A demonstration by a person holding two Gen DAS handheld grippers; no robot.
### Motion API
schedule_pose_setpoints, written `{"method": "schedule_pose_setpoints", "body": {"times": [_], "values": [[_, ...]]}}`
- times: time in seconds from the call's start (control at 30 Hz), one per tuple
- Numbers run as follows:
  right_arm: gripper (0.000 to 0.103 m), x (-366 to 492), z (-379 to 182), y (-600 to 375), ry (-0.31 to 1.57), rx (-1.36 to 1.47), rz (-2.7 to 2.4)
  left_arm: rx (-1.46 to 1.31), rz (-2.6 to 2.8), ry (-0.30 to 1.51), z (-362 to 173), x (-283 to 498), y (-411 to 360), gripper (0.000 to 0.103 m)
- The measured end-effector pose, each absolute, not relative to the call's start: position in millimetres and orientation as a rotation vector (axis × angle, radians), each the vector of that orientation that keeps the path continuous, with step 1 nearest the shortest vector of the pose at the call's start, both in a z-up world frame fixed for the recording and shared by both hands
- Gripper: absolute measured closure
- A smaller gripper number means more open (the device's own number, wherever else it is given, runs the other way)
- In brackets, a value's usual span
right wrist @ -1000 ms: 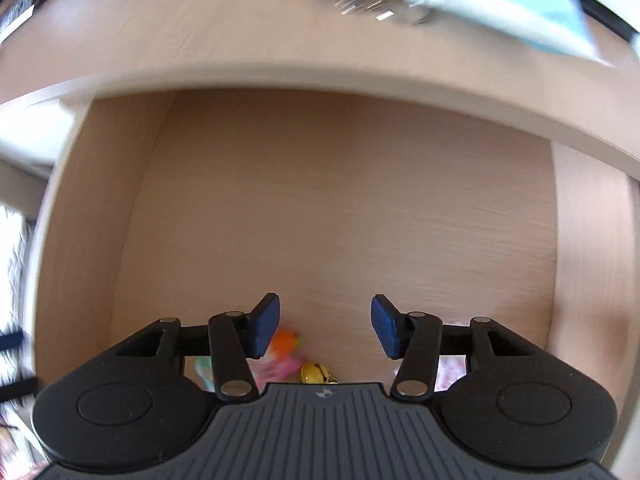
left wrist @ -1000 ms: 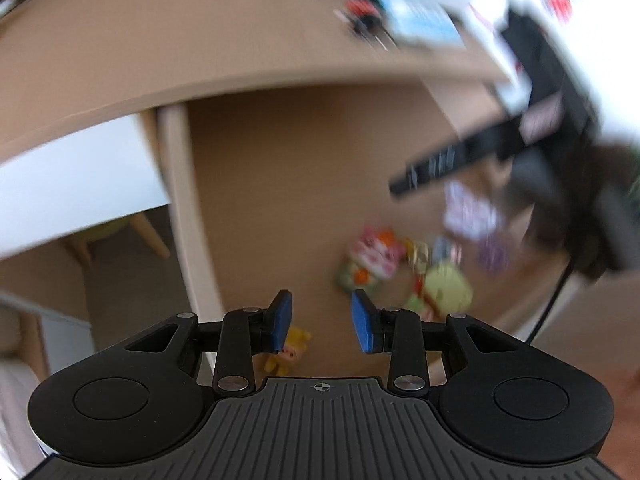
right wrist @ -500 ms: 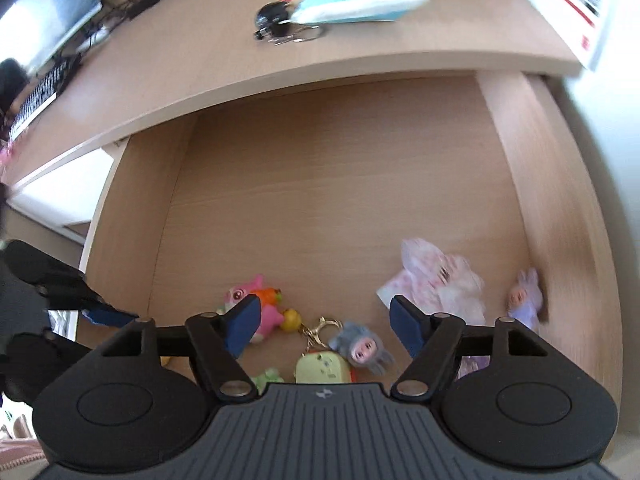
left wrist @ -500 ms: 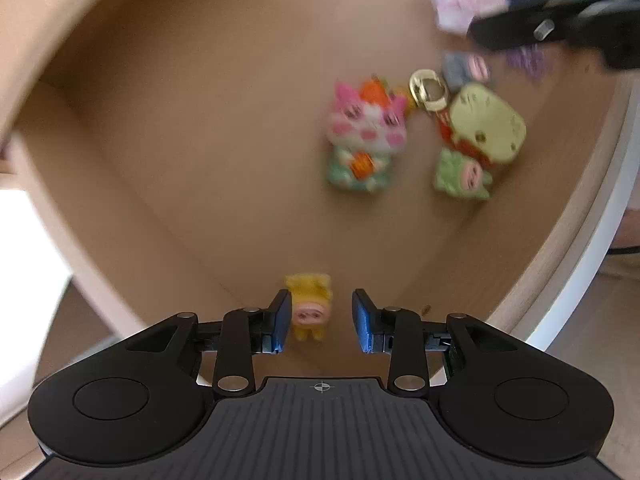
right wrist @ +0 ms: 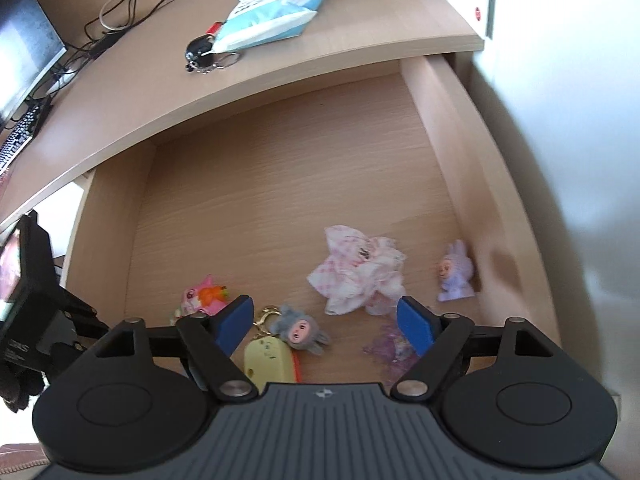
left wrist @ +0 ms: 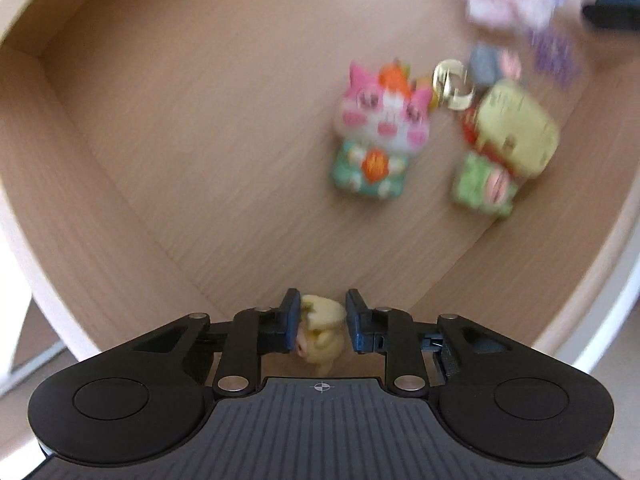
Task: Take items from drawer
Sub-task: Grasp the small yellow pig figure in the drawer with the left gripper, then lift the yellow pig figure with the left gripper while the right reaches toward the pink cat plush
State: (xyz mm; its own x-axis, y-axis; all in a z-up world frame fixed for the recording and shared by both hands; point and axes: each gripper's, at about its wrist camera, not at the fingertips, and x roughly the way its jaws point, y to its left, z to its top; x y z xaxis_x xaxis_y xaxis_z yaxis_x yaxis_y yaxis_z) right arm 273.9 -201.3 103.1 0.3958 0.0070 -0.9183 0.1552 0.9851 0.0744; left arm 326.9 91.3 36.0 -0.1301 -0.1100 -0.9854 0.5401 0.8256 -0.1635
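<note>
Light wood-grain desk top (right wrist: 340,52) fills upper frame; dark monitor (right wrist: 24,56) upper left, white wall (right wrist: 560,120) right, brightly lit.

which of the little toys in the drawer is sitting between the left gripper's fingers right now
The small yellow toy, alone in the drawer's near corner. The left gripper's jaws are closing around it; the other toys lie farther off.

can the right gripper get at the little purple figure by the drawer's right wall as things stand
Probably yes. The right gripper hangs over the open drawer, its jaws opening with nothing between them. The purple figure stands uncovered, but it sits close against the drawer's right wall, leaving little room for the outer finger.
</note>
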Motion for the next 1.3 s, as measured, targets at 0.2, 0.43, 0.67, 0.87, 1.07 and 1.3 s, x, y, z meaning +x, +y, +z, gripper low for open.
{"method": "schedule_pose_setpoints", "body": {"times": [0.2, 0.43, 0.67, 0.87, 1.07, 1.3], "values": [[0.024, 275.2, 94.3, -204.9, 1.254, 0.224, -0.084, 0.012, -0.547, 1.448, 79.6, 330.7, 118.8, 0.076], [0.024, 293.1, 69.2, -169.4, 1.418, 0.192, -0.015, -0.256, -0.463, 1.323, 113.3, 332.1, 138.7, 0.076], [0.047, 313.0, 58.5, -118.9, 1.506, 0.055, 0.014, -0.417, -0.410, 1.185, 129.9, 315.5, 177.3, 0.076], [0.047, 331.7, 31.4, -101.8, 1.662, 0.104, -0.007, -0.476, -0.397, 1.141, 128.8, 308.3, 190.2, 0.076], [0.073, 336.5, 19.1, -95.2, 1.681, -0.060, -0.005, -0.503, -0.408, 1.147, 120.3, 303.7, 191.0, 0.076], [0.088, 370.4, 36.2, -151.9, 1.560, -0.001, -0.185, -0.497, -0.414, 1.169, 109.9, 304.2, 185.3, 0.076]]}}
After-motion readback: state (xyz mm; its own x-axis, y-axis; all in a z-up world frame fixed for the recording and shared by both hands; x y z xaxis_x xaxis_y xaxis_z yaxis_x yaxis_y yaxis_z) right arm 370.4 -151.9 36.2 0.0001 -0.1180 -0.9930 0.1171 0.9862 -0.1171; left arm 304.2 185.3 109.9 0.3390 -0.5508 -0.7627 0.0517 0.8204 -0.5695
